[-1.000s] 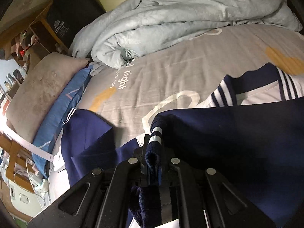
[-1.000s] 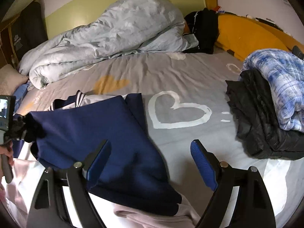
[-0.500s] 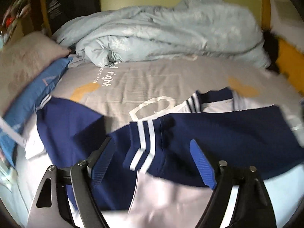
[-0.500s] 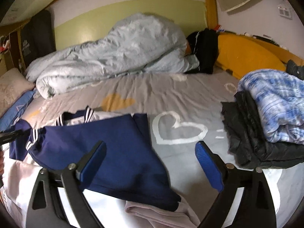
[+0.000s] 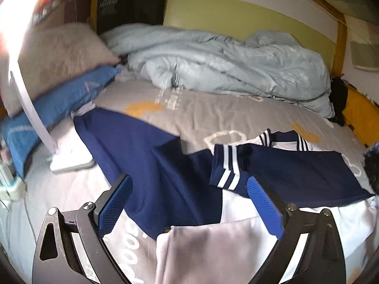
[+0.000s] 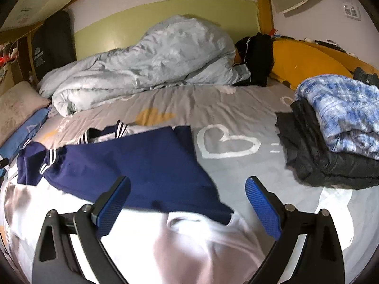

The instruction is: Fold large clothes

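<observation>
A navy and white jacket (image 5: 154, 163) lies spread on the grey bed sheet (image 5: 213, 116). One navy sleeve is folded across its white body, with the white-striped cuff (image 5: 227, 168) lying loose. My left gripper (image 5: 188, 202) is open and empty, hovering just above the jacket near that cuff. In the right wrist view the same jacket (image 6: 142, 163) lies with its white lower part (image 6: 165, 234) nearest. My right gripper (image 6: 187, 201) is open and empty above the jacket's hem edge.
A rumpled pale blue duvet (image 6: 146, 68) lies along the back of the bed. A stack of folded clothes (image 6: 336, 127), dark under blue plaid, sits at the right. Pillows (image 5: 59, 75) and a white lamp base (image 5: 71, 161) are at the left.
My left gripper has opened and let go of the striped cuff, which now lies across the jacket. Both grippers have drawn back and risen a little.
</observation>
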The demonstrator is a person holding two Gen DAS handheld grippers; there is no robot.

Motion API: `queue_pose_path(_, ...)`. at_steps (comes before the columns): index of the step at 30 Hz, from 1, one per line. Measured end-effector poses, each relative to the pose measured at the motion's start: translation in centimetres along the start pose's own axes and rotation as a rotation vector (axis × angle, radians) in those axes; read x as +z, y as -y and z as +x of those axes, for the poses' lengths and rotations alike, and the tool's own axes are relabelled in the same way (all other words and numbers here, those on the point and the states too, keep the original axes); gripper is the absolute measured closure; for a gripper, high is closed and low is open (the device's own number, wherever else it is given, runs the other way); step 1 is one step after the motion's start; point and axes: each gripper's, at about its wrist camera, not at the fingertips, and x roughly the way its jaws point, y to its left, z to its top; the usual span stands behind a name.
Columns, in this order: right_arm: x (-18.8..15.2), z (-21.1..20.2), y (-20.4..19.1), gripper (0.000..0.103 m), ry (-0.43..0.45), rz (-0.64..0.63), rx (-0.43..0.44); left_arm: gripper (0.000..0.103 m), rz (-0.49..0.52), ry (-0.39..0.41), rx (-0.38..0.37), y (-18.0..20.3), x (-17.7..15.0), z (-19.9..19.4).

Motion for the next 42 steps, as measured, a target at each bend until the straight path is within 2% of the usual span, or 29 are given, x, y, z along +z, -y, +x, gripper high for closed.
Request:
queue_pose_path(3,-0.4,0.9,-0.4,0.006,-0.034,-0.003,0.026,0.007,-0.074,-0.021,-0.019,-2.7,0.0,1.1)
queue_pose_path(9,-1.4,1.9,-1.4,0.006,-0.049,-0.049,0.030,0.015,-0.313,-0.055,-0.088,-8.4,0.1,2.8)
queue_pose_path(14,-1.8,2.6,-1.9,0.006,-0.070,-0.079,0.034,0.029,-0.401,-0.105,-0.054,-11.0,-0.7,5.9)
queue_pose_path(17,-1.6,2.7,-1.9,0.006,-0.079,-0.074,0.048,0.035,-0.421,-0.168,0.023,-12.2,-1.9,8.2)
queue_pose_path(20,-1.5,2.5,-1.5,0.006,-0.081,-0.051,0.070,0.038,-0.455,-0.198,0.001,-12.9,-2.8,9.5)
queue_pose_path(21,-1.5,2.5,-1.4,0.006,-0.082,-0.048,0.073,0.041,-0.452,-0.196,-0.002,-12.9,-2.8,9.7)
queue_pose_path(22,-1.5,2.5,-1.4,0.006,-0.081,-0.043,0.075,0.061,-0.440,-0.194,0.003,-12.8,-2.7,9.8)
queue_pose_path(23,-1.5,2.5,-1.4,0.006,-0.081,-0.041,0.073,0.101,-0.416,-0.216,0.018,-12.5,-2.6,10.2)
queue_pose_path(24,-1.5,2.5,-1.3,0.006,-0.081,-0.040,0.071,0.098,-0.403,-0.235,0.027,-12.2,-2.6,10.2)
queue_pose_path(25,-1.5,2.5,-1.3,0.006,-0.082,-0.038,0.069,0.099,-0.400,-0.209,0.040,-11.8,-2.4,9.6)
queue_pose_path(28,-1.5,2.4,-1.2,0.006,-0.084,-0.029,0.075,0.099,-0.262,-0.072,0.056,-8.7,-0.6,6.0)
queue_pose_path(30,-1.5,2.3,-1.4,0.006,-0.081,-0.028,0.082,0.099,-0.213,0.001,0.002,-6.7,0.4,3.7)
queue_pose_path(32,-1.5,2.1,-1.7,0.006,-0.075,-0.037,0.081,0.099,-0.161,0.062,-0.107,-4.4,0.7,1.4)
queue_pose_path(33,-1.6,2.1,-1.8,0.006,-0.072,-0.044,0.077,0.099,-0.125,0.075,-0.134,-3.1,0.7,0.7)
queue_pose_path(35,-1.7,1.9,-2.0,0.006,-0.064,-0.061,0.061,0.099,-0.044,0.066,-0.174,-0.4,0.3,-0.1)
queue_pose_path(39,-1.6,1.6,-1.9,0.006,-0.050,-0.067,0.055,0.099,0.032,-0.034,-0.228,3.5,-1.7,1.4)
queue_pose_path(42,-1.5,1.6,-1.7,0.006,-0.054,-0.055,0.057,0.097,0.129,-0.136,-0.205,6.0,-3.4,3.3)
